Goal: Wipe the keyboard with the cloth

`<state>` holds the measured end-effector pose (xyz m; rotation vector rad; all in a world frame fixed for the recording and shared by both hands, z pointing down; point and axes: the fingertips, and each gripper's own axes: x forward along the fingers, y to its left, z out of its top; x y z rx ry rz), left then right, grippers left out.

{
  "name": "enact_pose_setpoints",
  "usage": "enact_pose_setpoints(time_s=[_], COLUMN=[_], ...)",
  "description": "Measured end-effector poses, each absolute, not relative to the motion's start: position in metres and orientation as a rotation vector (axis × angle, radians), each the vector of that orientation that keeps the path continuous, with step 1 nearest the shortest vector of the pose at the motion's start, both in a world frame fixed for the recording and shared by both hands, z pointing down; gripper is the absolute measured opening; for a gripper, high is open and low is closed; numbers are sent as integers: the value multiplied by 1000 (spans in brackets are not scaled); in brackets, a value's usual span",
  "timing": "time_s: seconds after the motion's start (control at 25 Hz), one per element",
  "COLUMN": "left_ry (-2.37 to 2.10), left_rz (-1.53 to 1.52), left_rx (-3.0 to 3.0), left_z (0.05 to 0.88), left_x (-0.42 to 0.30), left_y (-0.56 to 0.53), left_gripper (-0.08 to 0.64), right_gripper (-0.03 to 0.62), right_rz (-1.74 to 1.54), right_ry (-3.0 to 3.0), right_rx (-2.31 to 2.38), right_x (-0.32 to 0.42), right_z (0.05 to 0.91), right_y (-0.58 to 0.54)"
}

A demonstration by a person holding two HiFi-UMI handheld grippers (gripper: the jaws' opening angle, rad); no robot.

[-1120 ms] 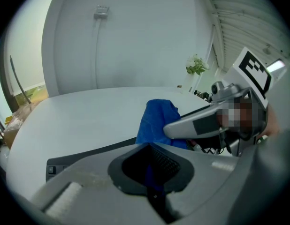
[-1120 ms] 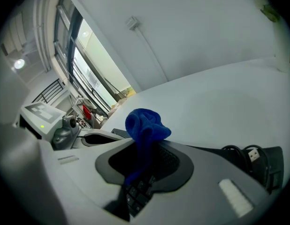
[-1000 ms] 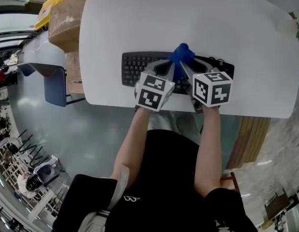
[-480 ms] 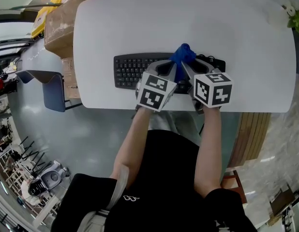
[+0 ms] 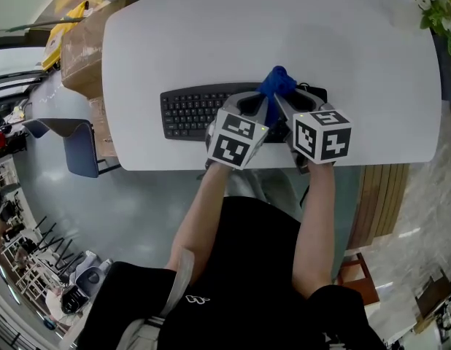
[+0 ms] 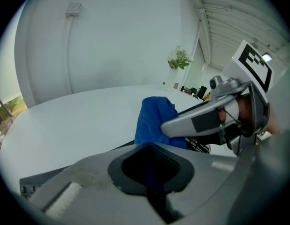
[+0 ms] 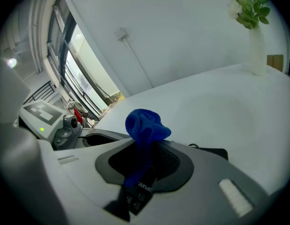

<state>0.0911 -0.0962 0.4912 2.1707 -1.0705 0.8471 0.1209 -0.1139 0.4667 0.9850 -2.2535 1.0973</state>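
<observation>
A black keyboard (image 5: 189, 111) lies near the front edge of the white table (image 5: 211, 35). A bunched blue cloth (image 5: 275, 84) sticks up over the keyboard's right half, pinched from both sides. My left gripper (image 5: 263, 102) is shut on the cloth (image 6: 154, 118), with a blue strip running down into its closed jaws. My right gripper (image 5: 279, 102) is shut on the same cloth (image 7: 144, 125), and keyboard keys (image 7: 144, 187) show below through its frame. The two grippers meet at the cloth, tips almost touching. The keyboard's right end is partly hidden behind them.
Cardboard boxes (image 5: 83, 42) and a blue chair (image 5: 72, 144) stand off the table's left side. A white vase with green plant (image 7: 255, 41) sits at the table's far right corner (image 5: 433, 6). A black cable (image 7: 206, 151) lies by the keyboard's right end.
Both grippers, still holding the cloth, have shifted to the right along the keyboard; more of the keyboard's left half now shows.
</observation>
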Motion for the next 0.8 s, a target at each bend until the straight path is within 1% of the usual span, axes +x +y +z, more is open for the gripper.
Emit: enact_pose_setpoints(time_s=[0.32, 0.8], left_ry=[-997, -902], left_rz=[861, 863], left_rx=[2212, 2281], left_z=[490, 487], left_x=[118, 164], left_y=[-99, -98], left_gripper=[-2, -2], right_gripper=[92, 92], right_rz=[1109, 1165], right_ry=[-2235, -2212], right_rx=[1014, 1184], right_x=[143, 196], right_z=[459, 456], right_y=[-115, -115])
